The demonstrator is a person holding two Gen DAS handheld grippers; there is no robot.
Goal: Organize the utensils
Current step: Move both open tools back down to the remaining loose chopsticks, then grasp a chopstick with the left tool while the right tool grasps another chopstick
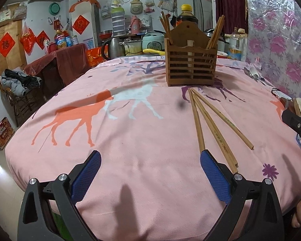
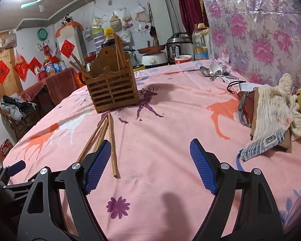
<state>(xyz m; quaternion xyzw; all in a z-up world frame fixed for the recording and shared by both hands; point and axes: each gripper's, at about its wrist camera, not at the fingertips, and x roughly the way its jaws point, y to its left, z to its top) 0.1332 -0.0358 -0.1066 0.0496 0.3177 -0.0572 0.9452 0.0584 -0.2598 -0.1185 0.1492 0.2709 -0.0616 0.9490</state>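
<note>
Fingers point(image 1: 94, 156) spread wide — pink deer-print cloth point(image 1: 140, 140) beneath.

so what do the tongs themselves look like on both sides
Both match. The left tongs and the right tongs each have two black plastic arms with triangular cut-outs and silver round bolts at the joints. Each finger carries a flat blue pad with a fine gridded texture, as on the right tongs' pad. No cables or printed markings are legible.
</note>
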